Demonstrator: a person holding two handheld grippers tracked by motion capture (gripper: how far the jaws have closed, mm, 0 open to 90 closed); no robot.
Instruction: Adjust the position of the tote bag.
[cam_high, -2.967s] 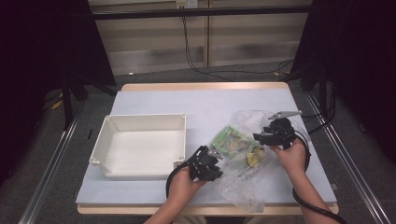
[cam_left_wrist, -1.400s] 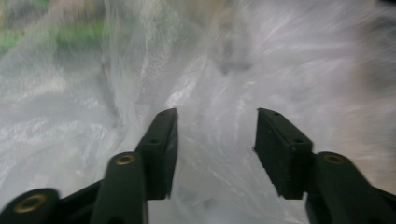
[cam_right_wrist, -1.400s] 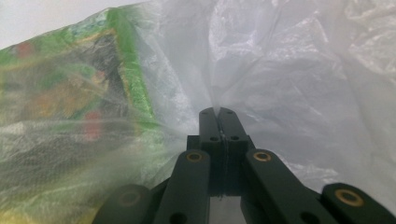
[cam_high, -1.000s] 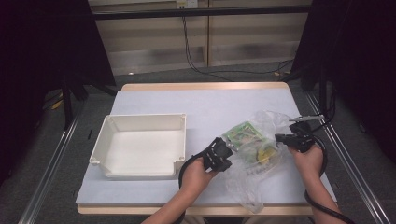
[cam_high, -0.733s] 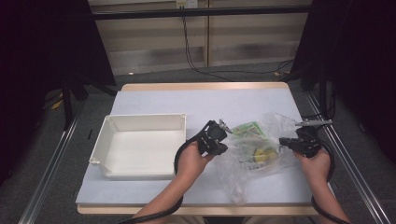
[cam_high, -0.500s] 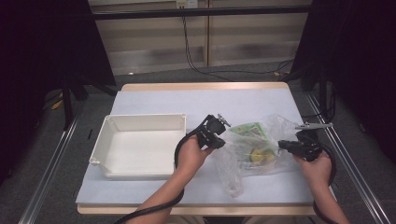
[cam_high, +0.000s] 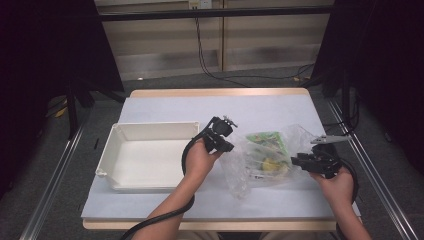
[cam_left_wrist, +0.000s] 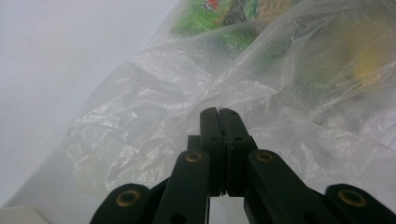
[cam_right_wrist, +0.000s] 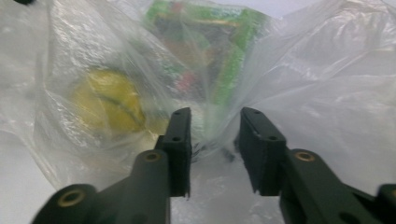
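since the earlier frame the clear plastic bag (cam_high: 265, 160) has been drawn out between the two hands on the desk (cam_high: 165, 107); the left gripper (cam_high: 226, 146) is kept pinched on its film, while the jaws of the right gripper (cam_high: 296, 161) have just been opening, film loose between them, so that side seems released. a green packet (cam_high: 266, 139) and a yellow item (cam_high: 270, 164) are held inside; the white tray (cam_high: 116, 140) beside it is seen empty
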